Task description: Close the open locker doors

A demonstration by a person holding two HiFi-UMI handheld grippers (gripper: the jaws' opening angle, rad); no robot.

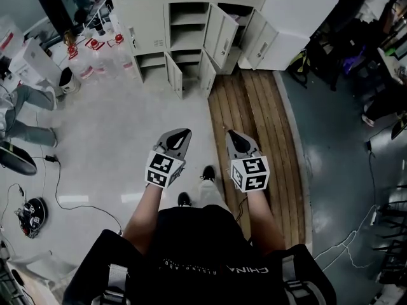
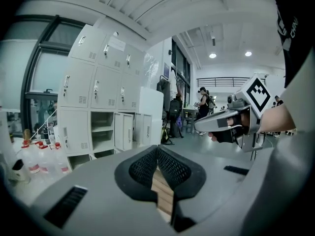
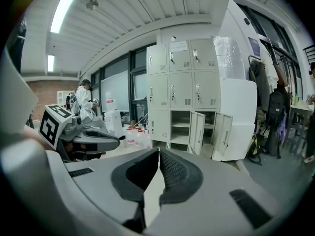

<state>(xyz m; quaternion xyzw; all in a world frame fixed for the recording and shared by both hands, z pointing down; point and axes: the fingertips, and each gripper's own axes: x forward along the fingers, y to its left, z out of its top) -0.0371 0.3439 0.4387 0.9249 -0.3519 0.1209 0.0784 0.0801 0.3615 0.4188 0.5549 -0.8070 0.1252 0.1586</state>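
Observation:
A cream locker bank (image 1: 178,18) stands across the floor ahead of me. Two tall doors (image 1: 219,35) (image 1: 259,40) in its lower right hang open, and two small bottom doors (image 1: 173,74) (image 1: 206,72) stand ajar. In the right gripper view the open doors (image 3: 197,131) (image 3: 222,134) swing out to the right. The left gripper view shows the lockers (image 2: 98,107) at the left. My left gripper (image 1: 184,132) (image 2: 157,149) and right gripper (image 1: 230,133) (image 3: 158,151) are held side by side, pointing at the lockers from well short of them. Both are shut and hold nothing.
A wooden plank strip (image 1: 254,119) runs from my feet to the lockers' right part. A tall white cabinet (image 1: 299,11) adjoins the lockers on the right. Water bottles (image 1: 79,65) stand at their left. A person's legs (image 1: 25,113) and cables (image 1: 57,183) lie left.

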